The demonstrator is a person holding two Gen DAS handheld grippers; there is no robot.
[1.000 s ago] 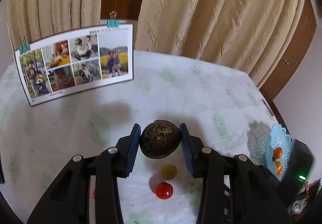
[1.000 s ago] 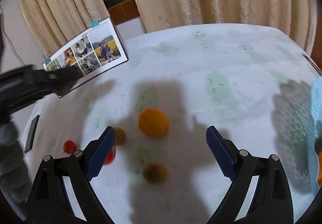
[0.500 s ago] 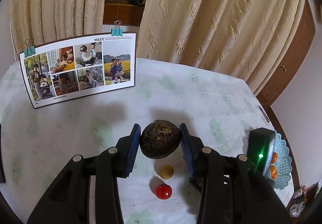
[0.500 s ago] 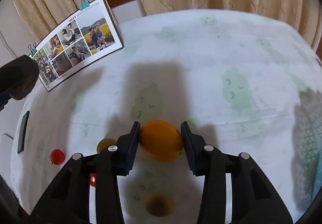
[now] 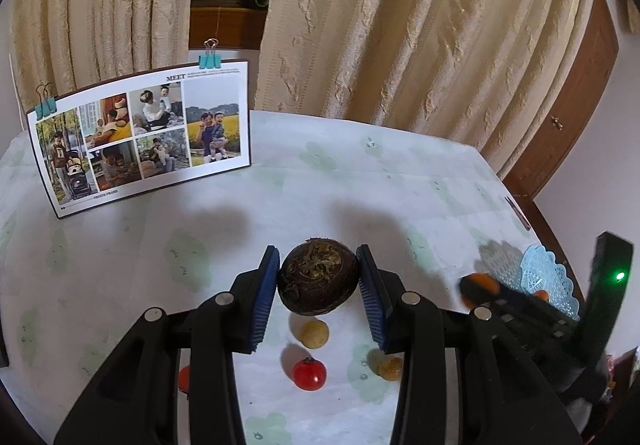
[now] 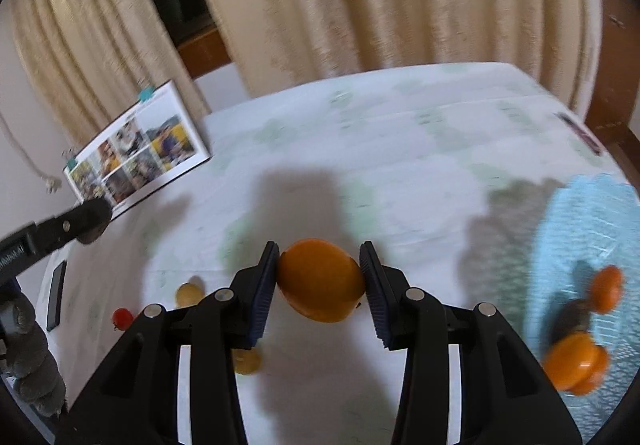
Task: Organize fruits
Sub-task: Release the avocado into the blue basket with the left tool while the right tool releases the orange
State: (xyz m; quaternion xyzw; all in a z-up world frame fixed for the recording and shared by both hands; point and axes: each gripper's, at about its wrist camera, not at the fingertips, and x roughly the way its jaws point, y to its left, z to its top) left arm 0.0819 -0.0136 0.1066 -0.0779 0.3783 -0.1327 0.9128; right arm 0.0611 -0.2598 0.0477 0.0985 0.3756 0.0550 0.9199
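Since both go to the blue basket, my right gripper clamps the orange, my left gripper clamps the brown fruit.

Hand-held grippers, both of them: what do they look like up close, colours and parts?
Each hand-held gripper, left and right, has a matte black plastic frame with two angular fingers, silver round bolt heads along the links, and ribbed blue pads on the inner faces. A black block with a green light rides on the right one.
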